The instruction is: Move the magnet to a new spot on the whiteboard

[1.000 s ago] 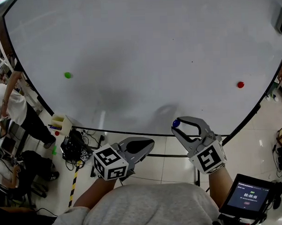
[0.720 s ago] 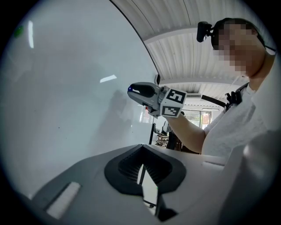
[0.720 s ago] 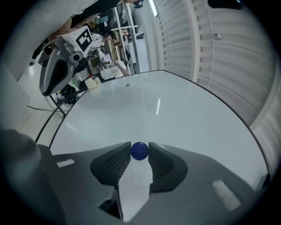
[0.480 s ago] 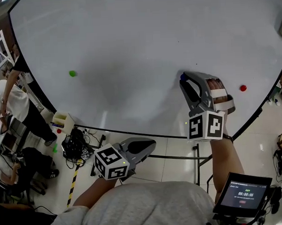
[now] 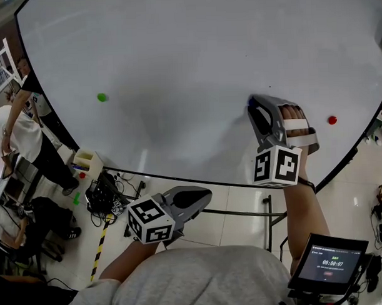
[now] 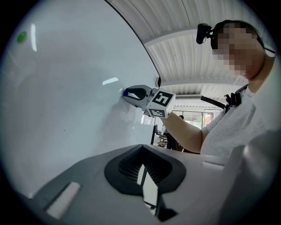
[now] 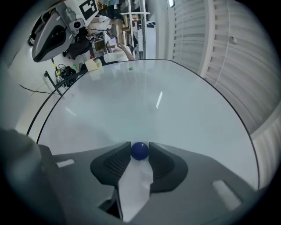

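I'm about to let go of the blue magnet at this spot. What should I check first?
1. Grip on blue magnet by right gripper: ok, fingers press both its sides.
2. Magnet seated against whiteboard: cannot tell.
3. Spot apart from red magnet and green magnet: ok.
4. Left gripper out of the way: ok, shut, low, off the board.
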The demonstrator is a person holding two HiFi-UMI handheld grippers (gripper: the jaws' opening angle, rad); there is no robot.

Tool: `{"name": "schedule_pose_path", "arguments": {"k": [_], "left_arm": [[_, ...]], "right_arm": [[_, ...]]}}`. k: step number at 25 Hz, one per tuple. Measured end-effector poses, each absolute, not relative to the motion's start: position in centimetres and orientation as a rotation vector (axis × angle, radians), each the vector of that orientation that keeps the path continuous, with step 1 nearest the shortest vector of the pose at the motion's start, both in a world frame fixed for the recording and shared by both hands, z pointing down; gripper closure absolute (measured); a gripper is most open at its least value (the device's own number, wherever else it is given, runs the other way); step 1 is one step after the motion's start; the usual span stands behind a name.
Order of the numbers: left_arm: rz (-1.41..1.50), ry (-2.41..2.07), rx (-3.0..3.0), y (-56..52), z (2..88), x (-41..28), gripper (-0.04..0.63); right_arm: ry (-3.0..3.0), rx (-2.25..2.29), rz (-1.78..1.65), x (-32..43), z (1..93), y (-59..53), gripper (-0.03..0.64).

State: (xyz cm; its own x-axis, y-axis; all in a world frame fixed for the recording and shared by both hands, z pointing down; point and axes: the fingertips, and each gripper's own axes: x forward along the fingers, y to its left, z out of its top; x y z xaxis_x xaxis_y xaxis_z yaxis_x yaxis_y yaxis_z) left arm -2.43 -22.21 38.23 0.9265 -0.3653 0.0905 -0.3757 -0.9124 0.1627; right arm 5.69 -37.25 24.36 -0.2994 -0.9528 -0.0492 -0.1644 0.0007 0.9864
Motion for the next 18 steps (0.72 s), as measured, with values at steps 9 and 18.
{"name": "schedule_pose_path", "arguments": {"k": [9,18], "left_arm": [[0.059,-0.581,2.921,-23.3,37.5,-3.3,0.612],[0.150,-0.522,2.998,-20.3,38.9,-4.3,0.612]], "right_arm": [[-2.611,1.056,-0.735,3.2,25.9,-29.8,0.507],[-2.821,0.884,0.097,2.6,42.6,-20.5,0.612]]}}
